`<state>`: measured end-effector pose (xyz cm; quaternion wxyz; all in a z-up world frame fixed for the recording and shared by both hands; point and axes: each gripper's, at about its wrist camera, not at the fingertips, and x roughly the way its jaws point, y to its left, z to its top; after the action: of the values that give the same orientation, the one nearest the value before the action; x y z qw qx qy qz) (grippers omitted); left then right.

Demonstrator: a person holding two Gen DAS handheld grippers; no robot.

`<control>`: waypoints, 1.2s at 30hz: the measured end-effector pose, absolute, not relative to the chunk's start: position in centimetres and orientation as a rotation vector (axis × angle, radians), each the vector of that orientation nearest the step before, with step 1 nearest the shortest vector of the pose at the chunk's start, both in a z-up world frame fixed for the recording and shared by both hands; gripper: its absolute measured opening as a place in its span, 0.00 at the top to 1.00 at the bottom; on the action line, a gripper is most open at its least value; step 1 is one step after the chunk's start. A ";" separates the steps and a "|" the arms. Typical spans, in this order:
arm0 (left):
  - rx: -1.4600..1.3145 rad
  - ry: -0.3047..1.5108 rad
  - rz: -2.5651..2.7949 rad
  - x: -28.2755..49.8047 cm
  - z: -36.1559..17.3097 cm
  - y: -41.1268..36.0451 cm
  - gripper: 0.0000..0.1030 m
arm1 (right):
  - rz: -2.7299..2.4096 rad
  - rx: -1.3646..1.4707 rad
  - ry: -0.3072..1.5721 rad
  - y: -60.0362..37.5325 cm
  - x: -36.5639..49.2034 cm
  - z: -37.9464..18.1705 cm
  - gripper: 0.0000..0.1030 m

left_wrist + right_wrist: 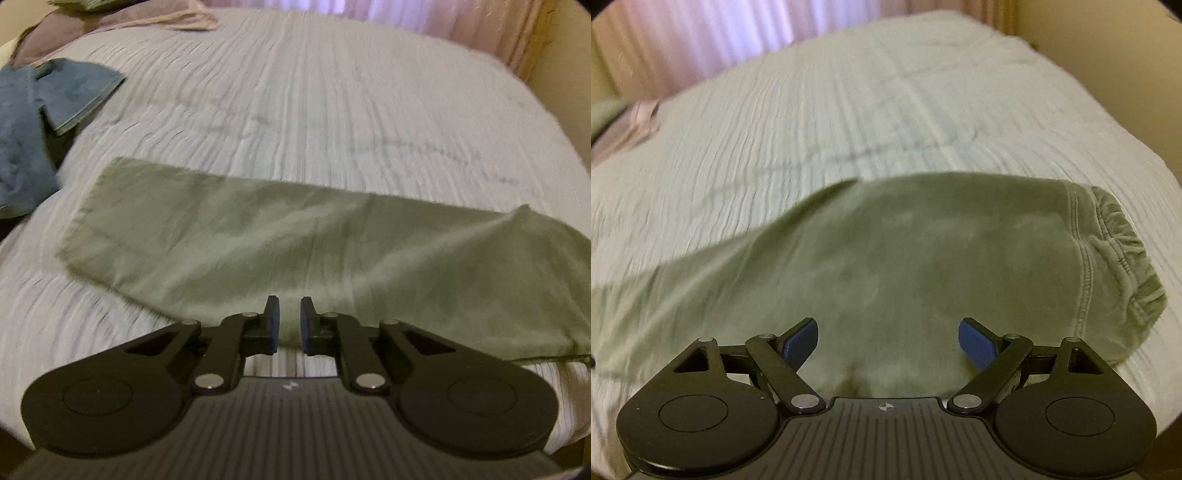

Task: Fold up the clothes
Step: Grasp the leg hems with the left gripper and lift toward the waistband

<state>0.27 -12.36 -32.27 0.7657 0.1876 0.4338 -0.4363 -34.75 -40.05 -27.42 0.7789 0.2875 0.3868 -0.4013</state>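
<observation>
Mid-fold: the green garment (295, 251) lies lengthwise across the frame's middle on the bedspread (332, 110), left gripper (290, 325) narrowly parted, empty, right gripper (888, 343) spread wide; next, probably, each pinches 1 near-edge point.

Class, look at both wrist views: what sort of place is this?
Most likely a bedroom: a bed with a ribbed pale bedspread, pink curtains behind it, and green trousers laid out for folding.

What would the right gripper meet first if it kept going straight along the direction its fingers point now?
Most likely the olive-green garment lying on the bed: it fills the view just ahead of the open right gripper. Depth is blurred, so contact distance is unclear.
</observation>
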 end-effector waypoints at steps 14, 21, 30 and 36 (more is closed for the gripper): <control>0.329 0.669 -1.077 -3.1 -40.2 -10.1 0.91 | -0.929 0.414 0.498 -36.4 -38.1 -35.4 0.16; 0.287 0.718 -0.970 -1.8 -40.7 -7.3 0.82 | -0.915 0.333 0.474 -32.2 -39.3 -34.0 0.16; -0.047 0.854 -0.970 2.2 -38.7 -3.0 0.79 | -0.868 0.333 0.522 -29.1 -36.2 -32.7 0.16; -0.153 0.904 -0.931 4.3 -38.2 -0.7 0.72 | -0.744 0.340 0.573 -26.0 -28.6 -33.2 0.16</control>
<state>4.33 -0.70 -38.24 0.7939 -0.0713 0.4205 -0.4333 -28.62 -25.99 -33.15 0.8779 0.1629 0.2747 -0.3567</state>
